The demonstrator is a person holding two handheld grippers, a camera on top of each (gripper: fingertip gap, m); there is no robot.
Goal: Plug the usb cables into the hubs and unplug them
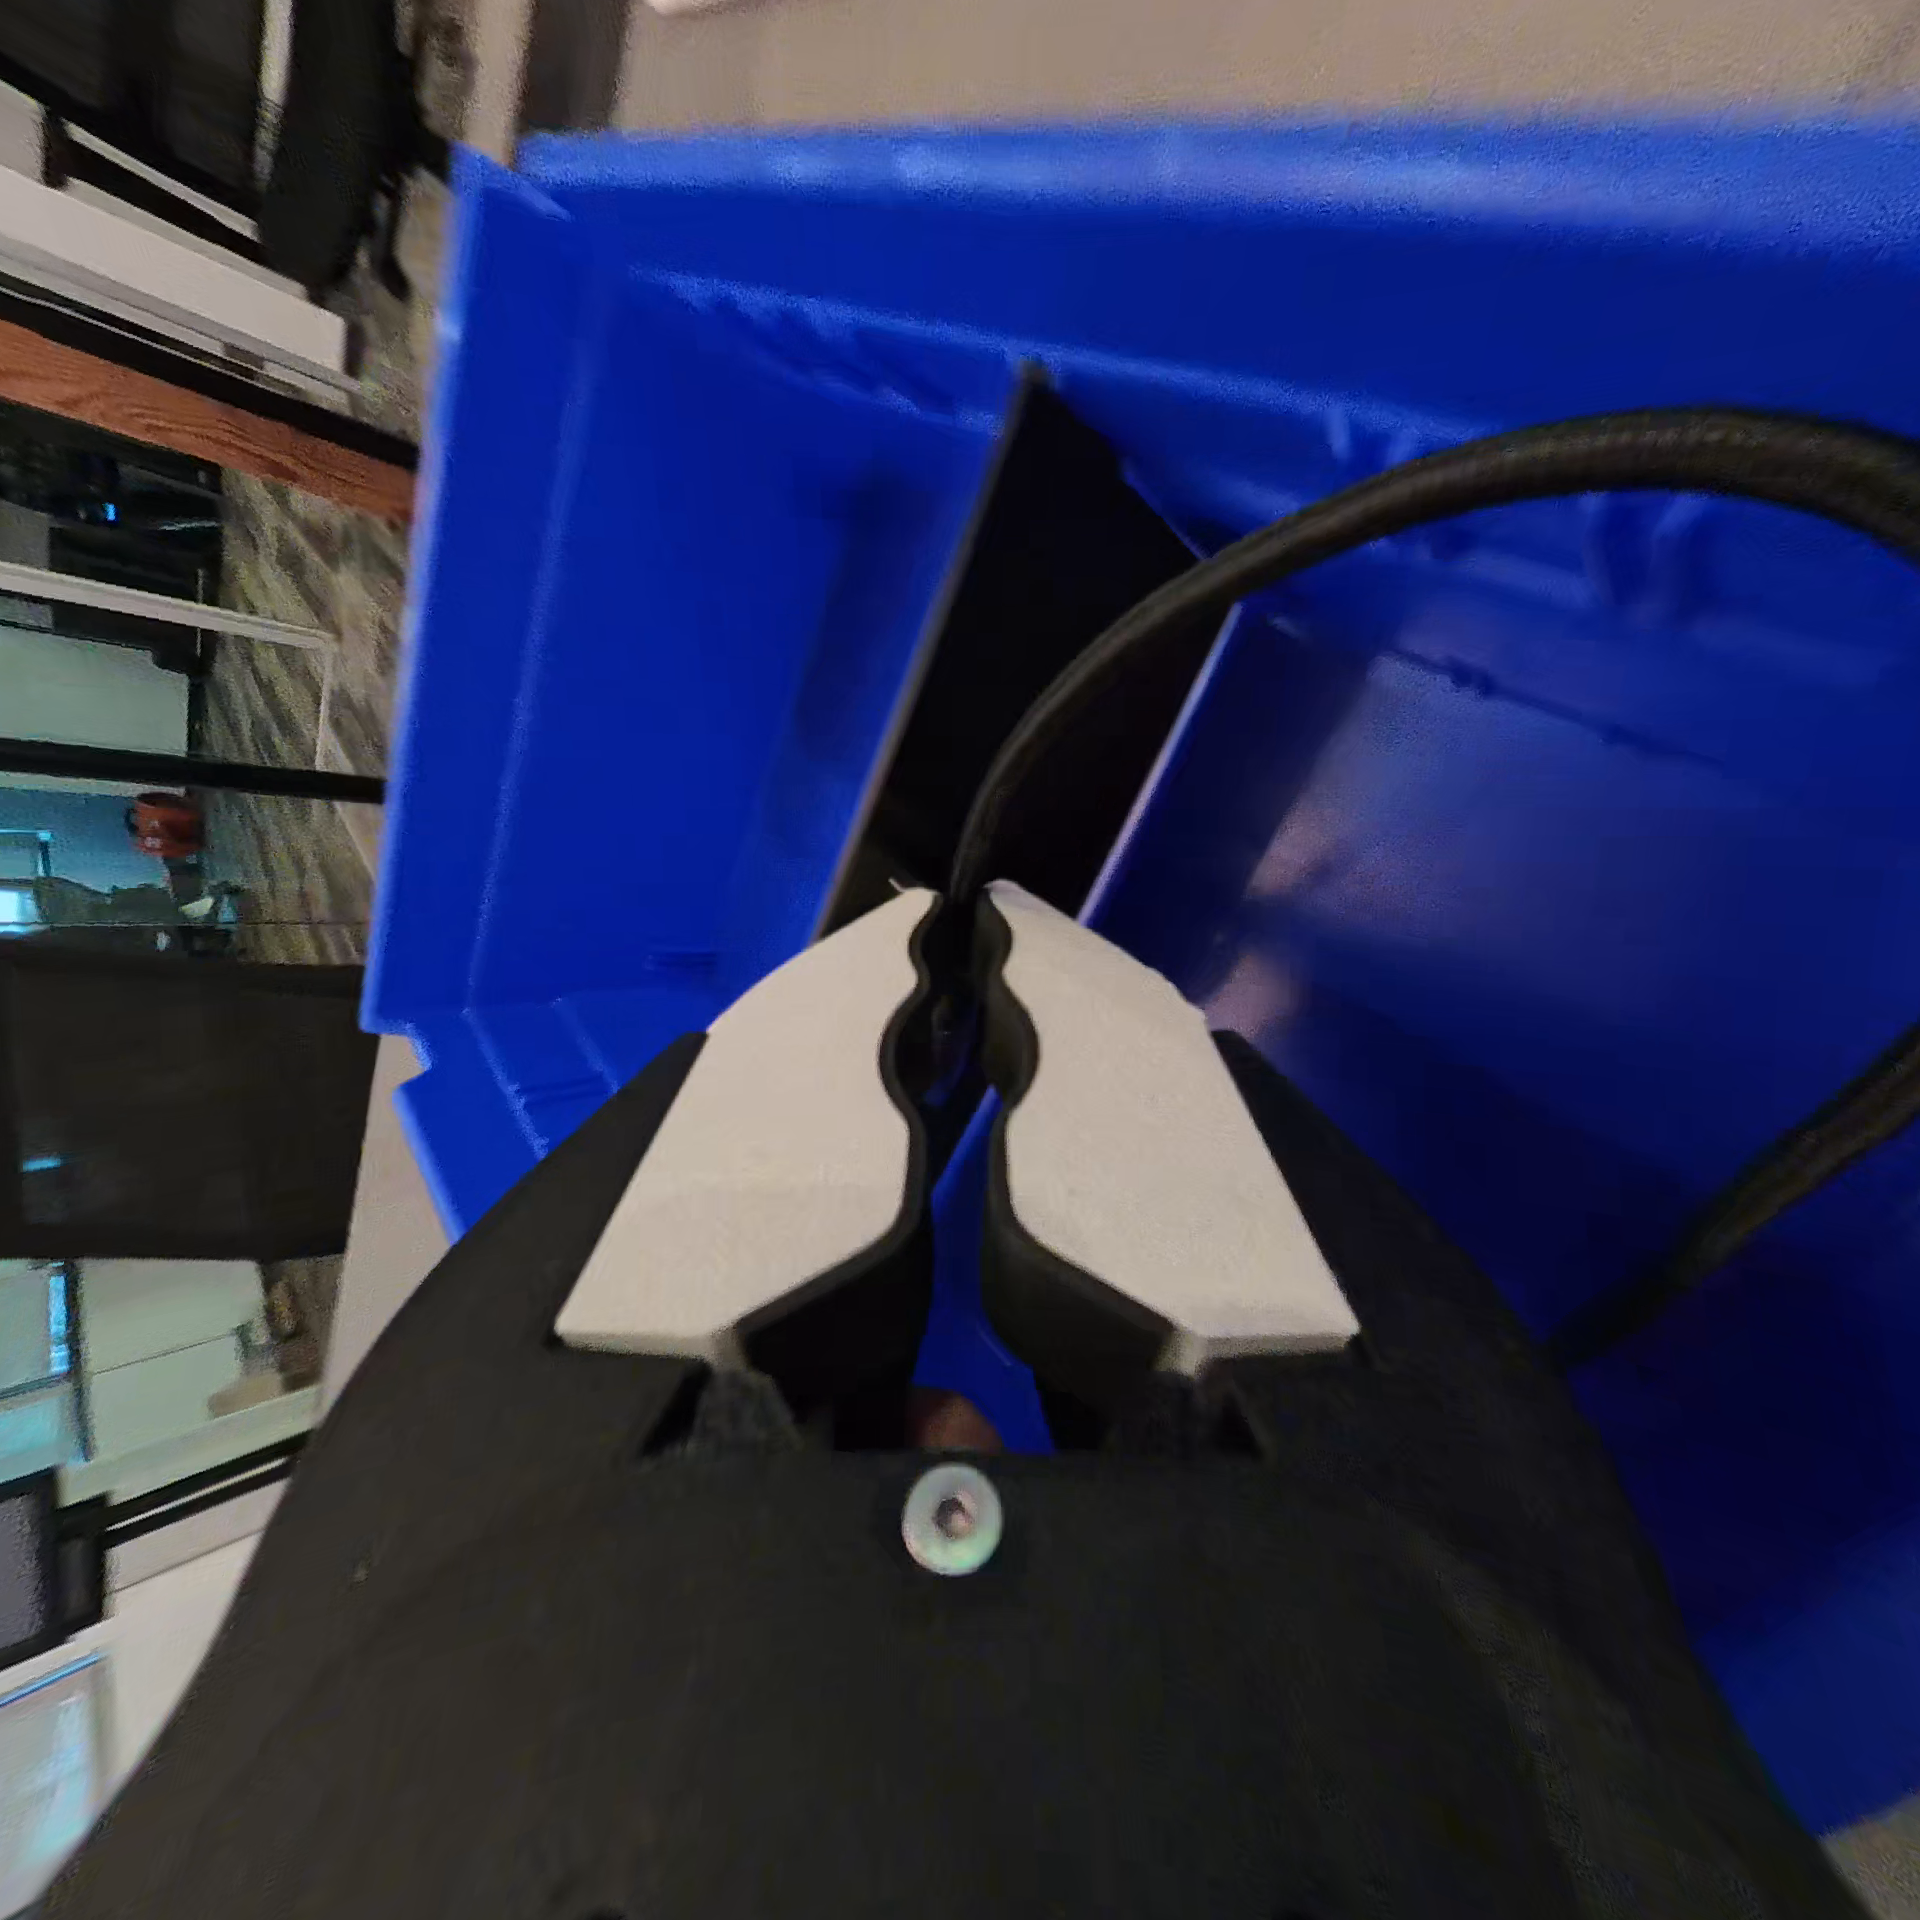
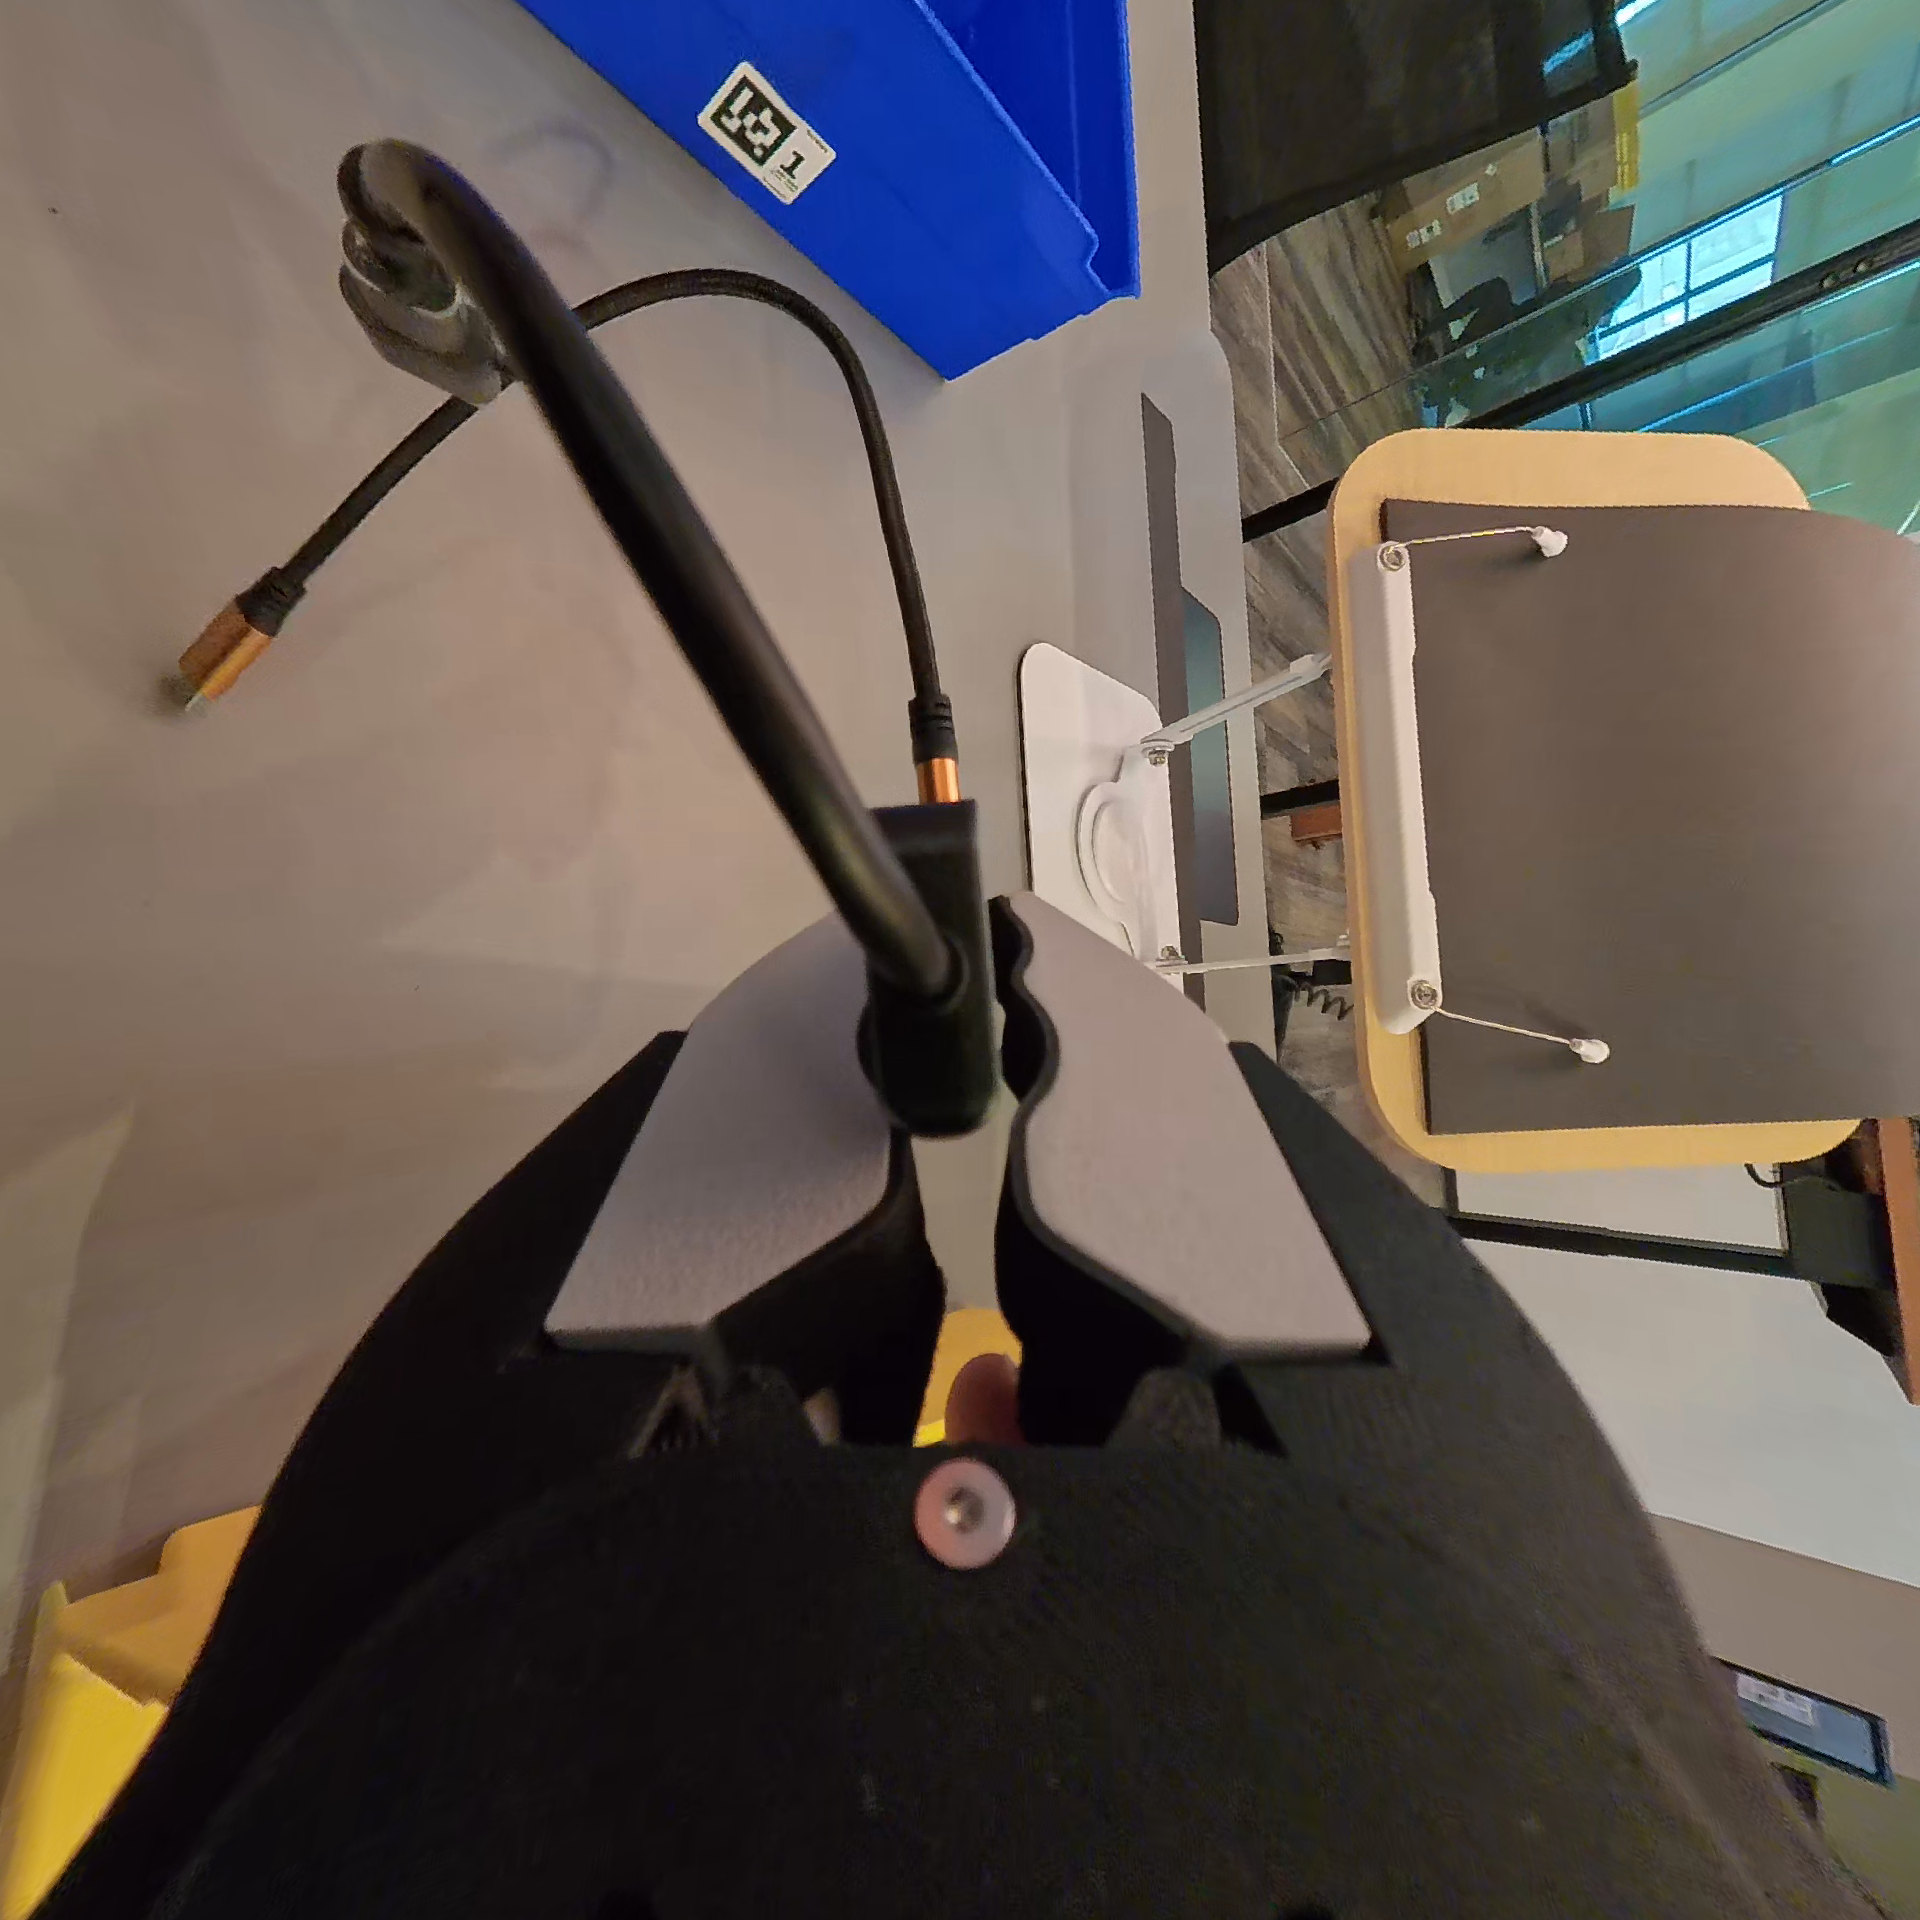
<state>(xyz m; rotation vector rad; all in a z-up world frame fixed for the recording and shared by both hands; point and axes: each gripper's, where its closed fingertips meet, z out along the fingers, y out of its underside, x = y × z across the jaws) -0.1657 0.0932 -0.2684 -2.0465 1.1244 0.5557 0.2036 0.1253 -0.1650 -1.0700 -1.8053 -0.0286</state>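
In the left wrist view my left gripper [image 1: 961, 914] is shut on a thin black braided cable [image 1: 1299, 530]. The cable arcs up and right from the fingertips, over a blue bin [image 1: 644, 623] with a black divider [image 1: 1039, 644]. In the right wrist view my right gripper [image 2: 977, 935] is shut on a black hub [image 2: 935, 935] above the grey table [image 2: 312, 935]. The hub's thick black lead [image 2: 665, 540] curves up left to its plug [image 2: 405, 281]. A braided cable [image 2: 831, 332] meets the hub's far end with a copper plug [image 2: 938, 777]. Its other copper plug [image 2: 223, 649] lies on the table.
A blue bin with a marker tag [image 2: 914, 177] stands at the top of the right wrist view. A yellow bin [image 2: 94, 1714] is at the lower left. A white stand [image 2: 1101, 810] and a wooden board with a dark sheet [image 2: 1610, 810] are to the right. The gap from one gripper's tips to the other's is roughly 40 cm.
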